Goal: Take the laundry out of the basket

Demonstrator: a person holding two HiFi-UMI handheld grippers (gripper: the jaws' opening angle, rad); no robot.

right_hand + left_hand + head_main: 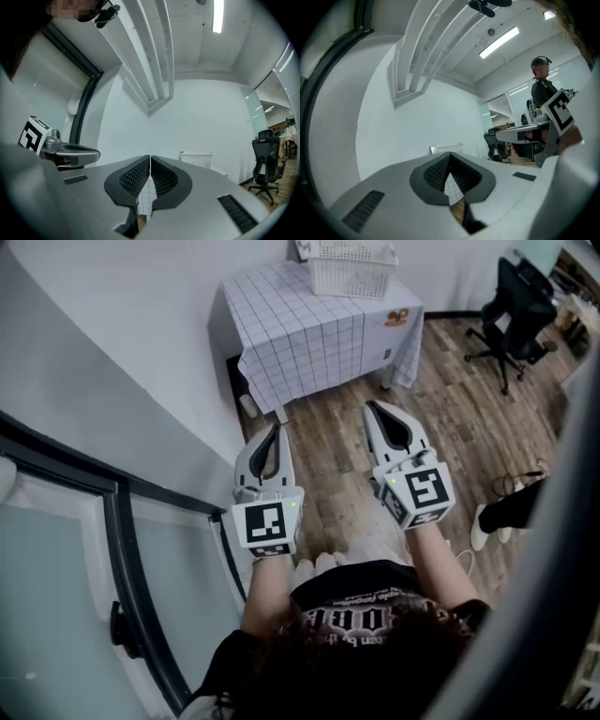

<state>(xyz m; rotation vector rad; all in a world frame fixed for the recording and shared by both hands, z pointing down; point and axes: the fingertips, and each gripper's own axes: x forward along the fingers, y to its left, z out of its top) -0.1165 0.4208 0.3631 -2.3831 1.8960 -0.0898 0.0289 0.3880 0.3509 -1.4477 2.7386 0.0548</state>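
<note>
A white mesh laundry basket [352, 263] stands on a table draped in a checked cloth [309, 334], far ahead of both grippers. Whether it holds laundry I cannot tell from here. My left gripper [276, 428] and right gripper [373, 408] are held side by side over the wooden floor, pointing level toward the table, well short of it. Both are shut with nothing between the jaws. In the left gripper view the pads [440, 171] meet at the tip, with the basket [446, 148] small beyond them. The right gripper view shows the same closed tip [150, 157] and the basket [197, 158] to its right.
A black office chair [514, 310] stands at the right of the table. A curved white wall and a dark-framed glass panel [122, 549] run along the left. A person's leg and shoe [502, 512] are at the right; a person [541, 89] stands in the background.
</note>
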